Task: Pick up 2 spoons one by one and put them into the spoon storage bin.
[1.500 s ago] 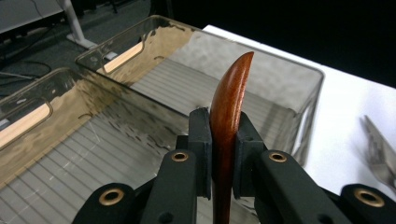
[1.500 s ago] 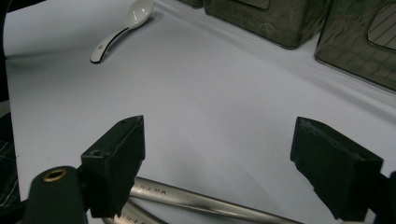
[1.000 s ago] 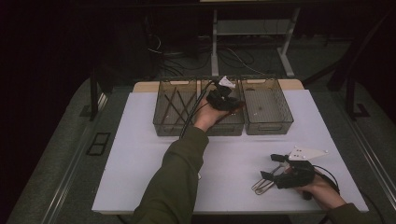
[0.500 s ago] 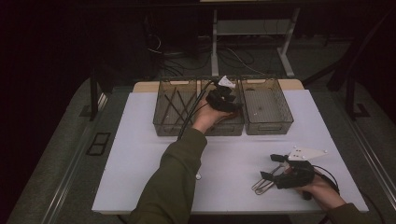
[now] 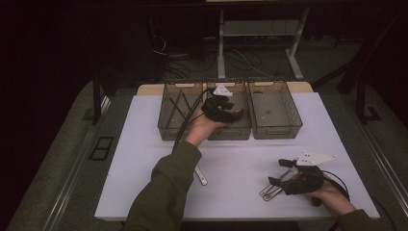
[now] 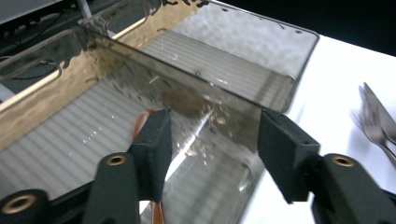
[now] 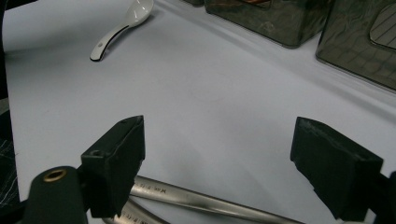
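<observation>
— High view: we hold our left claw (image 5: 222, 107), jaws apart, over the middle bin (image 5: 231, 130) at 12 o'clock; a brown-handled utensil (image 6: 140, 126) lies inside.

— Left to sort, we judge: the white spoon (image 5: 200, 175) at 6 o'clock and the metal cutlery (image 5: 272, 188) at 4 o'clock, beside our right claw (image 5: 281, 172), gaping, empty.

The white-covered table (image 5: 144, 144) stands in a dim room, lit mostly on its top, on a grey carpeted floor (image 5: 57, 183). At twelve o'clock beyond it, a pale desk frame (image 5: 260, 29) rises from the dark, with loose cables (image 5: 178, 53) lying at eleven. A black floor socket plate (image 5: 101, 147) sits at nine o'clock.
</observation>
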The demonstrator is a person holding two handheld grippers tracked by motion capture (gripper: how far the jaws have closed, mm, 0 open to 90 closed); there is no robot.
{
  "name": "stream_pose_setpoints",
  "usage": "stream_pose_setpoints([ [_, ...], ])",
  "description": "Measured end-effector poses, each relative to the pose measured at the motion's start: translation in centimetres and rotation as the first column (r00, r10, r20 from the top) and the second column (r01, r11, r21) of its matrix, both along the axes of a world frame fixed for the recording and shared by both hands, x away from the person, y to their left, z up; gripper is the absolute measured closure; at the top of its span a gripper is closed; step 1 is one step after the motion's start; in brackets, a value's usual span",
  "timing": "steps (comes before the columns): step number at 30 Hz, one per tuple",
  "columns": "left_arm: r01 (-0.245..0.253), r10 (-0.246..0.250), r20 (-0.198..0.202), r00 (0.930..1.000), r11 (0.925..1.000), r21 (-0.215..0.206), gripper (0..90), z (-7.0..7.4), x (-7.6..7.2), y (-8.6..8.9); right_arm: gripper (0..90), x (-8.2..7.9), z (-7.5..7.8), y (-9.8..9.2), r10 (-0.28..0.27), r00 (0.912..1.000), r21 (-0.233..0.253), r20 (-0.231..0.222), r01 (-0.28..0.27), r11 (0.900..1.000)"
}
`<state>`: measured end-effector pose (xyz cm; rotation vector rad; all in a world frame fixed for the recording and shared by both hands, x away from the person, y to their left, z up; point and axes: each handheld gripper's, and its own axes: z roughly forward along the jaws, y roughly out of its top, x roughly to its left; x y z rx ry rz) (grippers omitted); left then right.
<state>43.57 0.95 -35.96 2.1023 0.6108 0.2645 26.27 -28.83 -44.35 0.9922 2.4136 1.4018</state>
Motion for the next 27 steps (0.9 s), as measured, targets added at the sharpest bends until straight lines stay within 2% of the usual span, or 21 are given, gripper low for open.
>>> stream_pose_setpoints([
  [6,-0.011,0.01,0.004,0.9999,0.9991,0.041,55.0,-0.6,-2.6,2.3,17.3,0.0,-0.1,0.1,0.0,1.0,-0.005,0.0,0.0,1.0],
  [7,0.001,-0.001,0.009,1.0,0.9981,0.062,57.9,-0.7,-2.8,2.8,17.3,0.0,-0.1,0.1,0.0,1.0,-0.005,0.0,0.0,1.0],
  [9,-0.019,0.019,0.004,0.9998,0.9972,0.073,60.5,-1.2,-3.6,3.4,17.3,0.0,0.0,0.1,-0.002,1.0,-0.005,0.001,0.002,1.0],
  [15,-0.016,0.019,-0.023,0.9996,0.9928,0.118,74.1,-2.5,-5.5,5.5,17.3,0.0,-0.1,0.1,-0.003,1.0,-0.007,-0.002,0.003,1.0],
  [22,-0.018,0.028,-0.064,0.9976,0.9887,0.149,87.3,-4.1,-6.9,7.4,17.3,0.0,-0.1,0.1,-0.006,1.0,-0.011,-0.002,0.006,1.0],
  [27,-0.038,0.055,-0.094,0.994,0.9842,0.173,88.5,-5.5,-7.1,9.0,17.3,0.0,-0.1,0.1,-0.007,1.0,-0.012,-0.001,0.007,1.0],
])
